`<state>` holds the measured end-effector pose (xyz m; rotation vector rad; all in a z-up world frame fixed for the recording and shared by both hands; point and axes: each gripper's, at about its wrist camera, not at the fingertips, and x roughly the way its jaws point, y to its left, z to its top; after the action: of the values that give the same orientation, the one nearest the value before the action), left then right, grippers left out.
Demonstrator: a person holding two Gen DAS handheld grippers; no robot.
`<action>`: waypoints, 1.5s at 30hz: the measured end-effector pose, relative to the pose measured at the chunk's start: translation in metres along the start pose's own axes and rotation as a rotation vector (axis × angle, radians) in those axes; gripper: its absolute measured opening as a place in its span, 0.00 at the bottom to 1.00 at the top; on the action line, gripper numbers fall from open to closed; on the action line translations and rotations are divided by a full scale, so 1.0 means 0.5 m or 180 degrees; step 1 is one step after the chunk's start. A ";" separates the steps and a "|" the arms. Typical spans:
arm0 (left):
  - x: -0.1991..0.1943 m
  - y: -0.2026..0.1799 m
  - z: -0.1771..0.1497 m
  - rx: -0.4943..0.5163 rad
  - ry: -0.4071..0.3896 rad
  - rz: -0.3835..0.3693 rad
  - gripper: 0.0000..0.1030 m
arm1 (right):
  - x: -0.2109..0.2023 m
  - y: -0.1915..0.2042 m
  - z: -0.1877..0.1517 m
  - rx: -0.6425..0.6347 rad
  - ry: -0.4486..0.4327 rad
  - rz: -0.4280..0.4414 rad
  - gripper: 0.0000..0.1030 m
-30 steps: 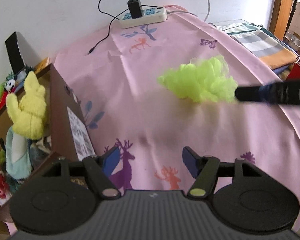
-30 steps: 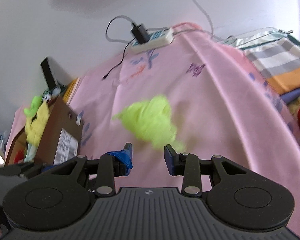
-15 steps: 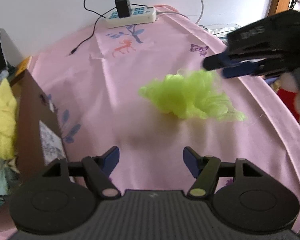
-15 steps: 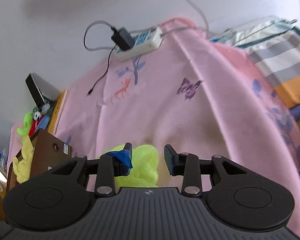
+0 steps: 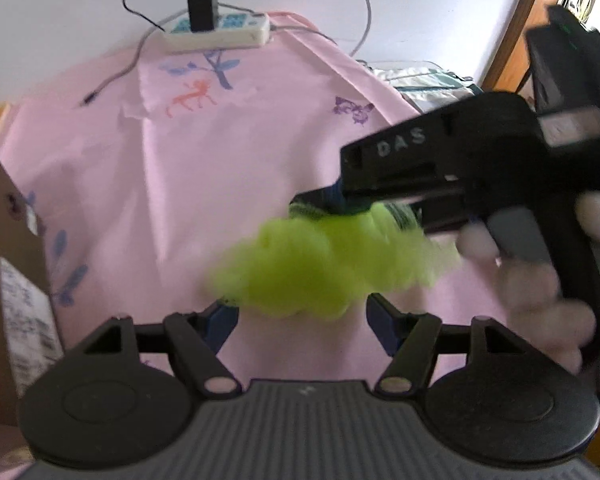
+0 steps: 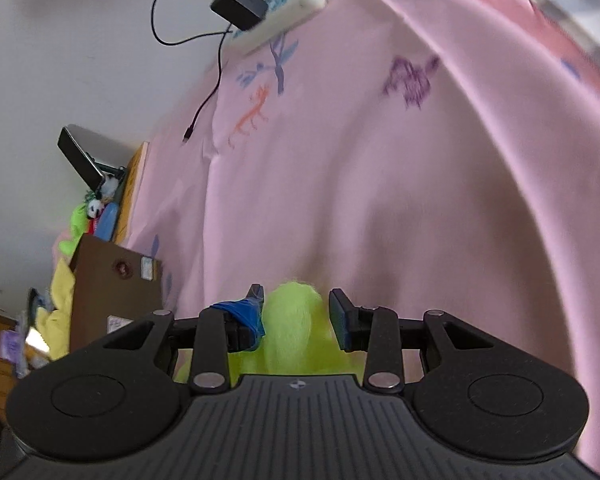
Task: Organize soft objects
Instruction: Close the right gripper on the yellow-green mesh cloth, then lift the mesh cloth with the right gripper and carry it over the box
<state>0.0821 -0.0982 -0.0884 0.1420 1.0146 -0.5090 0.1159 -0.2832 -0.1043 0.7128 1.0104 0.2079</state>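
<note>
A fluffy lime-green mesh puff, loose and ragged at its edges, is lying on a smooth pink cloth printed with deer, twigs and a butterfly, at the centre of the left wrist view. The left gripper, black plastic with blue pads, is standing wide and released, its fingertips flanking the lower edge of the puff without pressing it. The right gripper is reaching in from the right of that view, gripped by a person's hand; in its own view the puff is sitting between its fingers, the jaws spread with a gap showing beside the right pad, so it is not clenched. Contact on the left pad is hard to tell through the blur. A brown cardboard box is standing at the lower left of the right wrist view, yellow plush spilling beside it. A white power strip with a black charger is resting at the cloth's far edge, upper centre. Open cloth is stretching between the puff and the strip.
</note>
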 end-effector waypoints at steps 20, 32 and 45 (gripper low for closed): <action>-0.055 -0.046 -0.063 0.0451 -0.0100 -0.0379 0.58 | -0.095 -0.002 -0.110 0.0114 0.0220 0.0188 0.20; -0.222 0.066 -0.124 0.0145 -0.0602 -0.0273 0.57 | -0.092 0.181 -0.173 -0.0440 0.0123 0.0389 0.21; -0.392 0.245 -0.124 0.0036 -0.1201 0.0246 0.57 | -0.022 0.440 -0.181 -0.1143 -0.0146 0.0862 0.21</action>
<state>0.0086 0.0970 0.0286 0.0903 0.6353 -0.4504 0.0698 -0.0809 0.0127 0.5200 0.8019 0.5908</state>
